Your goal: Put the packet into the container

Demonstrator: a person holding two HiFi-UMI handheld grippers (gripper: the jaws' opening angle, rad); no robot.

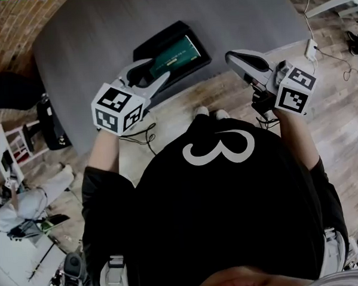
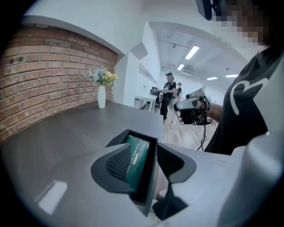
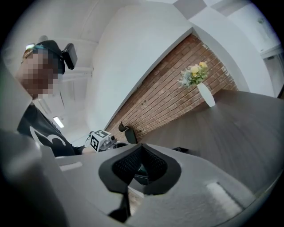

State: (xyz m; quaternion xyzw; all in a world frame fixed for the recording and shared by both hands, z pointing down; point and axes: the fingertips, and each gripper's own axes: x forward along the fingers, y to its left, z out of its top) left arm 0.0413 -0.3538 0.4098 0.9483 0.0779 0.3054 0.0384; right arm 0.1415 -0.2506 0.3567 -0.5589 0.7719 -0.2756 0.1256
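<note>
A black container (image 1: 156,41) lies on the grey table (image 1: 89,36) close to its near edge, with the green packet (image 1: 174,55) lying flat inside it. My left gripper (image 1: 157,69) hovers over the container's near-left corner, jaws apart with nothing held. In the left gripper view the packet (image 2: 137,159) and the container's wall (image 2: 151,177) show through the gap of the left gripper (image 2: 146,159). My right gripper (image 1: 229,56) hangs to the right of the container, off the table's edge over the floor. It (image 3: 141,150) is shut and empty.
A white vase of flowers (image 2: 101,95) stands at the table's far end by the brick wall (image 2: 40,84). Cables and a white socket block (image 1: 311,49) lie on the wooden floor at right. A black bag (image 1: 51,125) sits left of the table. People stand far back (image 2: 168,95).
</note>
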